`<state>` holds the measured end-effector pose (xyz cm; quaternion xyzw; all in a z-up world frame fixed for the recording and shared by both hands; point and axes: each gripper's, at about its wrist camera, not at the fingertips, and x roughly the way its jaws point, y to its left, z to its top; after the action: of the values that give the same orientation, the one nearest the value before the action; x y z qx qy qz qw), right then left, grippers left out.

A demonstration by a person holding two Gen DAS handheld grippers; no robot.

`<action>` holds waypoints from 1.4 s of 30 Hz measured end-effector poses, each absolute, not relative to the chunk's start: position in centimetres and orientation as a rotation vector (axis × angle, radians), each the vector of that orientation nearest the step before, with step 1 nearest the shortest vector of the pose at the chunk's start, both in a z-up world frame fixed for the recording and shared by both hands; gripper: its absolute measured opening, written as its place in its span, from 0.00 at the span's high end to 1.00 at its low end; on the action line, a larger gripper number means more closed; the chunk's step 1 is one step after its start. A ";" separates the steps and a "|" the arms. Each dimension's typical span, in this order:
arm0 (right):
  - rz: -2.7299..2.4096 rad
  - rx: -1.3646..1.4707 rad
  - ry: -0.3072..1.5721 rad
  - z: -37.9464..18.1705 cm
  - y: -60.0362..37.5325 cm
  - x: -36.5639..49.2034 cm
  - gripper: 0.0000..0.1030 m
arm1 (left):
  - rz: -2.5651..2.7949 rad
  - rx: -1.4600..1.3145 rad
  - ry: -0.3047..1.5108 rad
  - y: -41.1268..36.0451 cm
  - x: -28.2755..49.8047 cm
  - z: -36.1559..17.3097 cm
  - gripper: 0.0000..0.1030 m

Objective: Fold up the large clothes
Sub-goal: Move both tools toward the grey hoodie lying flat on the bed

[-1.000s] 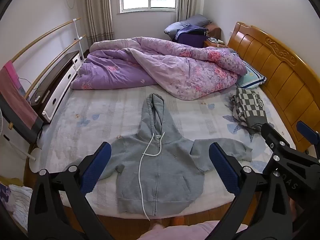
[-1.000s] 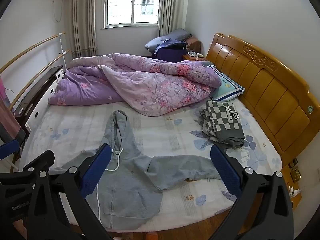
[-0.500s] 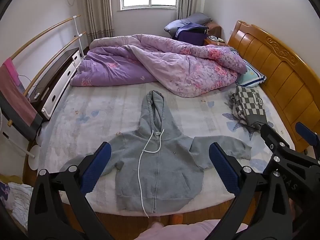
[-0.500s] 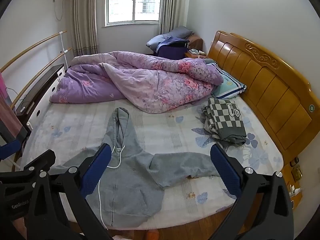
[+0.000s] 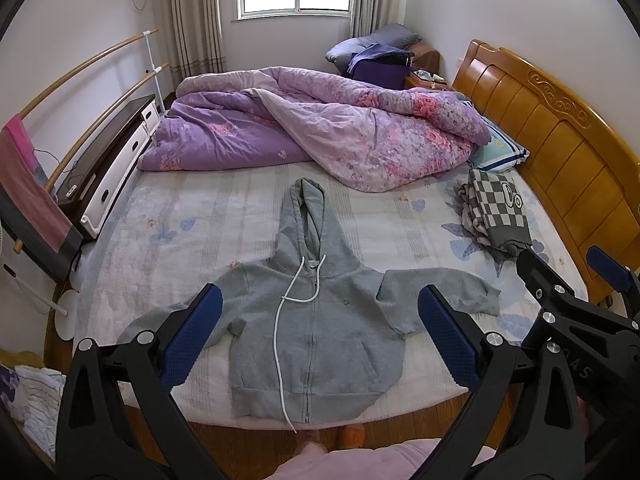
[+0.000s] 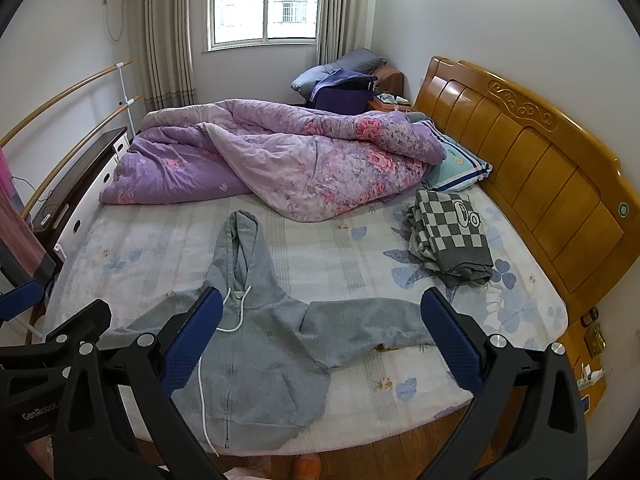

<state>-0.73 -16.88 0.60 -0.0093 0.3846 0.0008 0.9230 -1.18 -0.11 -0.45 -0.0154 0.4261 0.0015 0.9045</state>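
A grey zip hoodie (image 5: 320,320) lies flat, front up, on the near part of the bed, hood pointing away, both sleeves spread sideways, a white drawstring trailing down. It also shows in the right wrist view (image 6: 260,344). My left gripper (image 5: 320,338) is open and empty, held above the bed's near edge over the hoodie. My right gripper (image 6: 320,338) is open and empty, held to the right over the hoodie's right sleeve (image 6: 368,328). Each gripper touches nothing.
A purple floral quilt (image 5: 320,128) is heaped at the far side of the bed. A folded checkered garment (image 5: 496,212) lies at the right near the wooden headboard (image 5: 560,140). A low cabinet (image 5: 108,160) and rails stand at the left.
Both grippers have pulled back and risen a little, so the bed and hoodie sit slightly smaller and farther in view. The hoodie has not moved.
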 end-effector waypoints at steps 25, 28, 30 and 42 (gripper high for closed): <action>0.017 0.029 0.823 0.3 -16.6 -1.8 0.07 | -0.004 -0.044 0.890 0.7 -2.7 -0.8 0.05; 0.017 0.024 0.822 0.4 -16.6 -2.0 0.07 | -0.005 -0.048 0.894 0.8 -3.1 -0.9 0.05; 0.018 0.025 0.823 0.4 -16.5 -2.0 0.07 | -0.007 -0.050 0.896 1.1 -3.2 -0.9 0.05; 0.023 0.017 0.827 0.4 -16.2 -3.2 0.07 | -0.008 -0.060 0.909 1.4 -4.0 -1.0 0.05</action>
<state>-3.18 -16.16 0.44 0.0085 0.4020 0.0111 0.9155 -3.96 1.44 -0.98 -0.0291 0.4392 -0.0039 0.8979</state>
